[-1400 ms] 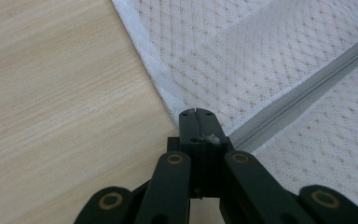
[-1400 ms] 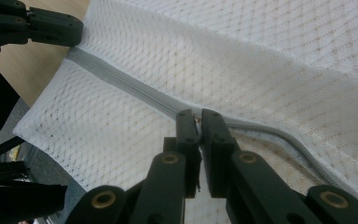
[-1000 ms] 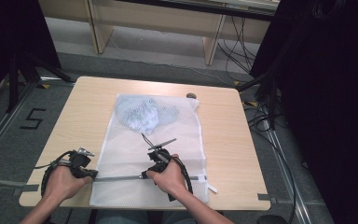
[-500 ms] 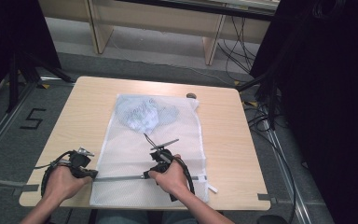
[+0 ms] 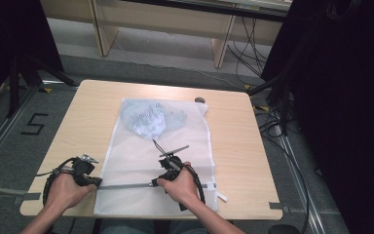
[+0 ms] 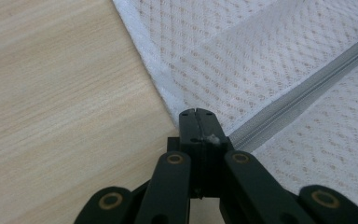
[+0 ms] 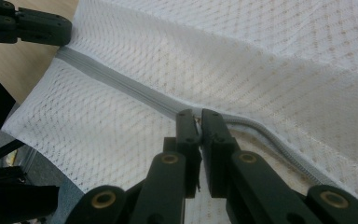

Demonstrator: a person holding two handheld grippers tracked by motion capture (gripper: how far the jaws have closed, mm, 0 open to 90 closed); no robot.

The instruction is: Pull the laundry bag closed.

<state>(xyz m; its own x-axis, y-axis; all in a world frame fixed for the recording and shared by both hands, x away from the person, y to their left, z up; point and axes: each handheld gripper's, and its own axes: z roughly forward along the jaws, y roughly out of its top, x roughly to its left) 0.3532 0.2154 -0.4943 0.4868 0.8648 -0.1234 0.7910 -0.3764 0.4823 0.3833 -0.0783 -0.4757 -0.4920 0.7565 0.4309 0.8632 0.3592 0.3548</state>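
Mesh laundry bag (image 5: 156,161), limp and light, lies flat mid-table with its zipper (image 5: 126,185) along the near edge.
Left gripper (image 6: 196,116) pinches the bag's left zipper end shut; right gripper (image 7: 196,119) is clamped on the slider, the only firm spots to grab.

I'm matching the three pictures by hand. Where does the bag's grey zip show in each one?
High view: the zip runs level between the two hands, low on the mesh bag.
Left gripper view: the zip slants from the jaws up to the right edge.
Right gripper view: the zip slants from upper left down to the jaws.
Shared landmark: the wooden table.
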